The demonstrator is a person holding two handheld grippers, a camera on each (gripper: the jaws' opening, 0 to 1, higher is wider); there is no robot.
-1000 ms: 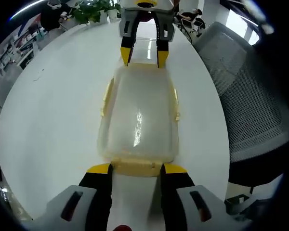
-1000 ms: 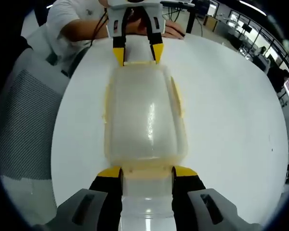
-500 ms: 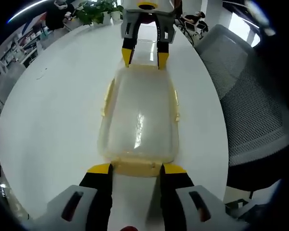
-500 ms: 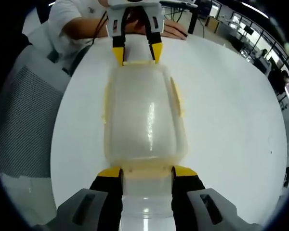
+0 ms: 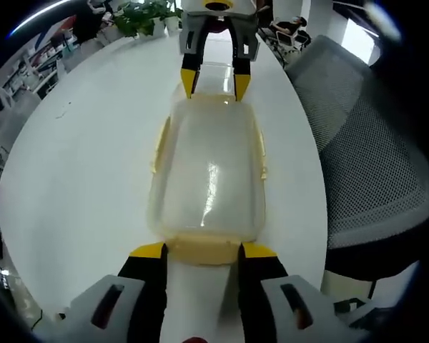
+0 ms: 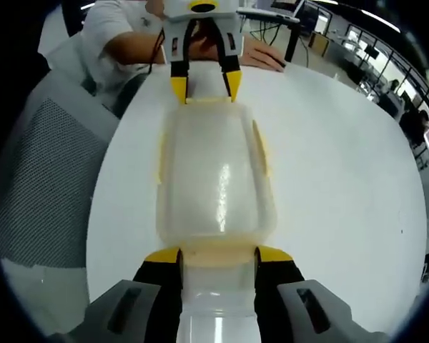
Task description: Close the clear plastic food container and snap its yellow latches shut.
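The clear plastic container point(image 5: 206, 171) lies lengthwise on the white table with its lid on. Yellow side latches point(image 5: 158, 143) flare outward along its long edges. In the left gripper view, my left gripper point(image 5: 203, 250) holds the near yellow end latch point(image 5: 202, 246), one jaw tip against each side. My right gripper point(image 5: 211, 80) stands at the container's far end. In the right gripper view, the right gripper point(image 6: 217, 254) holds the other yellow end latch point(image 6: 216, 253) the same way. Across the container point(image 6: 216, 179), the left gripper point(image 6: 204, 84) faces it.
The round white table point(image 5: 79, 164) extends well past the container on both sides. A grey mesh office chair point(image 5: 375, 164) stands close to the table edge, also seen as the chair point(image 6: 39, 179). A person's arm point(image 6: 136, 43) rests on the table behind the left gripper. Potted plants point(image 5: 139, 16) sit at the far edge.
Both views have shifted slightly and the chair looms a little larger. The container and both grippers keep the same hold on its two ends.
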